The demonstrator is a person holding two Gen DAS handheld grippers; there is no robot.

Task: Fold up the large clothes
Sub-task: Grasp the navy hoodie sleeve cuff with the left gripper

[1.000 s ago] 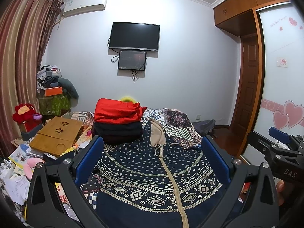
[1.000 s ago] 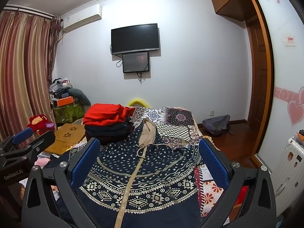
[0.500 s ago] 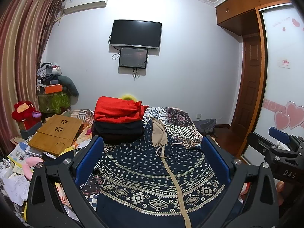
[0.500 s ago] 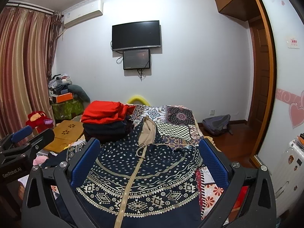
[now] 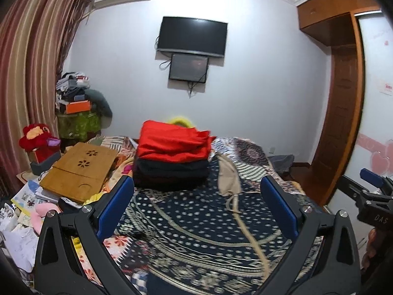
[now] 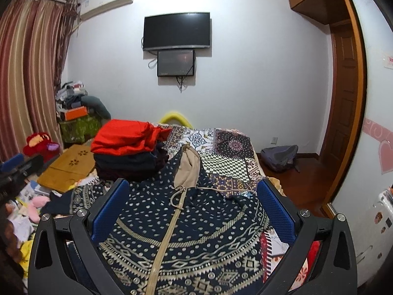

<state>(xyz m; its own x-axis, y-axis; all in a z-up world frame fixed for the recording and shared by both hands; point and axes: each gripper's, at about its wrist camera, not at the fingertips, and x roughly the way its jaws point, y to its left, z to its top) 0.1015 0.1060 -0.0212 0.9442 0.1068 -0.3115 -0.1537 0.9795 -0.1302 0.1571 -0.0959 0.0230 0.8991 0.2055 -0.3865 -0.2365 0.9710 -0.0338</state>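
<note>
A navy hooded jacket (image 5: 196, 221) (image 6: 186, 226) with cream patterns, a beige zip and a beige-lined hood (image 6: 188, 169) lies spread flat on the bed, front up, hood towards the far wall. My left gripper (image 5: 196, 184) hovers open above its left half with nothing between the blue pads. Over the jacket's right half my right gripper (image 6: 192, 186) is open and holds nothing. The right gripper's tip (image 5: 368, 184) shows at the right edge of the left wrist view, and the left gripper's tip (image 6: 14, 164) at the left edge of the right wrist view.
A stack of folded clothes (image 5: 172, 157) (image 6: 127, 152), red on top, sits on the bed beyond the jacket's left shoulder. A wooden lap desk (image 5: 78, 169), papers and plush toys crowd the left side. A patchwork bedspread (image 6: 228, 157) covers the bed; a backpack (image 6: 280, 157) lies on the floor at right.
Both grippers have dropped a little lower and closer over the jacket, the left one swinging left. Their jaws stay open and the jacket has not moved.
</note>
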